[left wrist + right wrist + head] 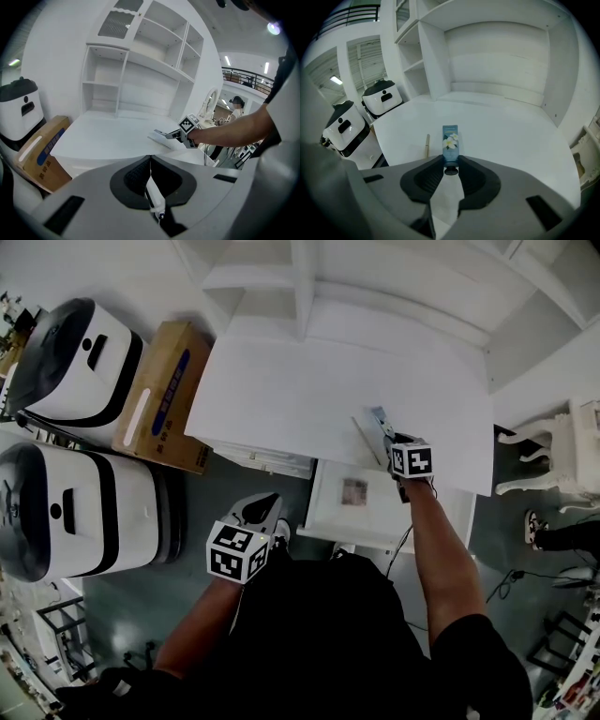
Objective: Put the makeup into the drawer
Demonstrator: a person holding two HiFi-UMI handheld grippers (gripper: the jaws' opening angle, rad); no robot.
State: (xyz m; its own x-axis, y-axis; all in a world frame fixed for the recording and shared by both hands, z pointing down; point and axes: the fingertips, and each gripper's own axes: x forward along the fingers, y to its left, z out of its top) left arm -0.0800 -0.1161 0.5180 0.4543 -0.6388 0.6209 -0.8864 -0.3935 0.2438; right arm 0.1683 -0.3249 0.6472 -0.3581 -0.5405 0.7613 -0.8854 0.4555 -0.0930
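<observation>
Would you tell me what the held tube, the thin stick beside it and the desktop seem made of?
The tube looks like soft plastic: smooth, printed flower, dark cap. The stick may be wood or plastic, tan and matte; too small to tell. The desktop is probably painted or laminated board: even white, faint sheen.

White desk (281, 399) is standing against a white wall, with an open-shelf hutch (140, 56) rising along its far edge, shelves bare. Grey floor (248, 488) is running under everything. A brown cardboard box (164, 395) is sitting on the floor just beside the desk's left end. Further left, one white-and-black machine (70, 362) is standing on the far side and a second machine (75, 512) nearer. A white carved chair (567, 451) is standing right of the desk. Dark cables (511, 575) are trailing across the floor near right. Far right, strip lights (228, 60) are glowing above a dark railing (246, 76) on an upper level.
</observation>
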